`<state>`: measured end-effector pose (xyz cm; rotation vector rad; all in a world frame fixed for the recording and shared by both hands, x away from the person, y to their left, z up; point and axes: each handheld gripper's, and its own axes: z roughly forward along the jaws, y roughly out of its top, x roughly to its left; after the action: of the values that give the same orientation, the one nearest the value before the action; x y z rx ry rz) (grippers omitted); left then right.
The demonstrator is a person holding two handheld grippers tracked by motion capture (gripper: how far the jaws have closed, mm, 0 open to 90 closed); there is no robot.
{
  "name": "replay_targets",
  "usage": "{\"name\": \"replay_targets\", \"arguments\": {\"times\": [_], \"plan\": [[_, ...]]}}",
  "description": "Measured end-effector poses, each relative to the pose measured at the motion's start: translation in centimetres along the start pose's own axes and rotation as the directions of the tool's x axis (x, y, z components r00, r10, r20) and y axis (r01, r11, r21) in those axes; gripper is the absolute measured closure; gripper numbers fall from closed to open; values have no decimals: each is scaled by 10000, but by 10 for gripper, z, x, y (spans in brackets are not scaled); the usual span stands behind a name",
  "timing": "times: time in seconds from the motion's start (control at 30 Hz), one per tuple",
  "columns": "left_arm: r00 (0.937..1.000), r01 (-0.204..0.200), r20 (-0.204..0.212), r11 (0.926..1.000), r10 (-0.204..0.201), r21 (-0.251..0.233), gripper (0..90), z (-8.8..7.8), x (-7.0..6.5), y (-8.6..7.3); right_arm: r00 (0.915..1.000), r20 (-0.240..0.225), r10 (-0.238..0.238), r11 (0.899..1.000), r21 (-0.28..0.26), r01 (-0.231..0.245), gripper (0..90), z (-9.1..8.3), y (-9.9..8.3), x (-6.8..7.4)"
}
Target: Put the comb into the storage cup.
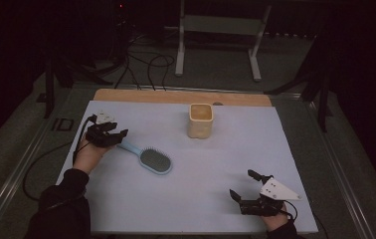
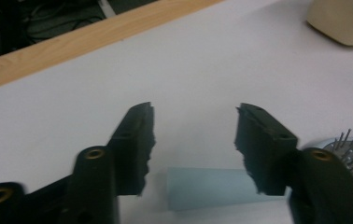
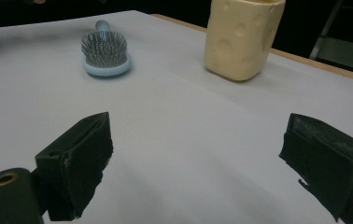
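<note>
Below, pale-blue plastic hairbrush, metal bristles.

I am looking at a worktop with wide bare stretches: the whole near half between my two hands is lying free, and so is the far right corner. Two things are standing in the way. The brush is lying slantwise left of centre, its handle reaching in between the left gripper's fingers, which are standing apart from it with room on both sides. The cup is standing upright near the far edge, well apart from the brush, leaving an open lane between them. The right gripper is facing bare worktop, with brush and cup both far ahead.
</note>
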<state>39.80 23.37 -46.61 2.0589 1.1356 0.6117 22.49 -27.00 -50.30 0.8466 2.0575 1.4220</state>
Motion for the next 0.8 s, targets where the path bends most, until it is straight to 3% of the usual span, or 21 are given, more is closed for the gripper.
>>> {"name": "replay_targets", "arguments": {"times": [0.37,0.6,0.8], "plan": [[9995,-140,-271,9986,154,515,775,14,2,-1,10000,-32,22,10000,-29,-22,84,0,0,0],[9991,-133,-396,9967,166,805,885,22,4,0,10000,-76,10,10000,4,-10,84,1,0,0],[9987,-106,-488,9927,166,1203,896,32,3,-1,9999,-125,56,10000,28,-56,85,1,-1,0]]}}
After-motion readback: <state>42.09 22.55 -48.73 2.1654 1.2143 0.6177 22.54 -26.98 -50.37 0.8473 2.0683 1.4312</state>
